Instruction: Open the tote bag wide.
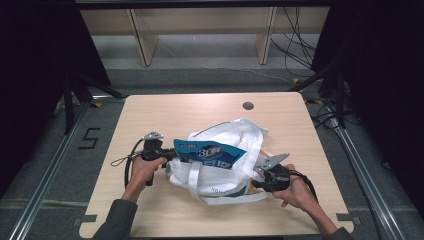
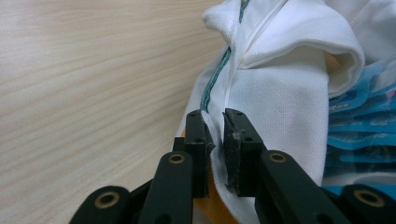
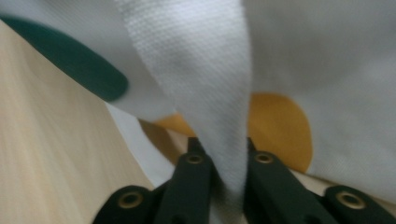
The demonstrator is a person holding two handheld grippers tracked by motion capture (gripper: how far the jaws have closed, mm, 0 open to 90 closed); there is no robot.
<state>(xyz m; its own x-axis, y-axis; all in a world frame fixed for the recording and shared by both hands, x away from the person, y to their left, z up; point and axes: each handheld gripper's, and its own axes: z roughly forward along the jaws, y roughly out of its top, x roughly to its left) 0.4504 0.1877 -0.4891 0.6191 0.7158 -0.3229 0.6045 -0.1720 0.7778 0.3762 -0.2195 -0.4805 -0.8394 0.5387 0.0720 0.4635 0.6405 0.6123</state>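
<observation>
Your left gripper [image 2: 214, 140] has its jaws pinched on the seamed edge of the white cloth bag [image 2: 280, 93]; your right gripper [image 3: 222, 154] clamps a strap [image 3: 205, 84]. The bag is soft and limp, so hold hems and straps. It lies mid-bench [image 1: 150, 107], long axis between your hands, blue packet [image 1: 210, 155] poking out leftward.

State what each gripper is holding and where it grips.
The left gripper pinches the white bag by its seamed edge. The right gripper clamps a white strap of the same bag.
</observation>
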